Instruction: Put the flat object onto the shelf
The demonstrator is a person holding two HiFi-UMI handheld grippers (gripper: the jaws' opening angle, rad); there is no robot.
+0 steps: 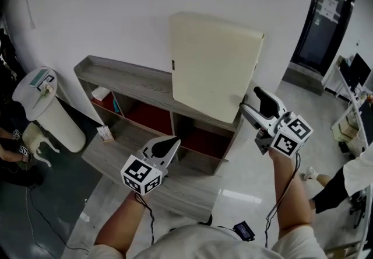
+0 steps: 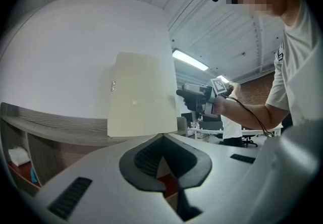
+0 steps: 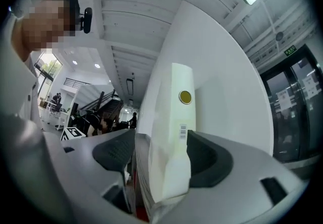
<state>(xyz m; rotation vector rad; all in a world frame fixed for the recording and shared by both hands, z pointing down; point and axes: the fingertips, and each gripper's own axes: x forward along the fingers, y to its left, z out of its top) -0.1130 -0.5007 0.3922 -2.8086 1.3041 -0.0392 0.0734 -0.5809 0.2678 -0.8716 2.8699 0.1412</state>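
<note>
The flat object [image 1: 213,65] is a cream panel standing upright on top of the grey wooden shelf [image 1: 131,80], leaning on the white wall. My right gripper [image 1: 252,100] is at the panel's right edge. In the right gripper view its jaws stand wide around the flat object [image 3: 174,132]; a gap shows beside the left pad [image 3: 116,150], so it is open. My left gripper [image 1: 173,143] hangs in front of the shelf's lower board, shut and empty. The left gripper view shows the flat object [image 2: 141,94], the shelf [image 2: 50,119] and my right gripper [image 2: 194,98] beside it.
A white bin [image 1: 49,112] stands left of the shelf. A small box [image 1: 105,133] lies on the lower board and white items [image 1: 102,93] sit in the left compartment. A dark glass door [image 1: 326,13] is at the far right; a person's leg [image 1: 335,191] is nearby.
</note>
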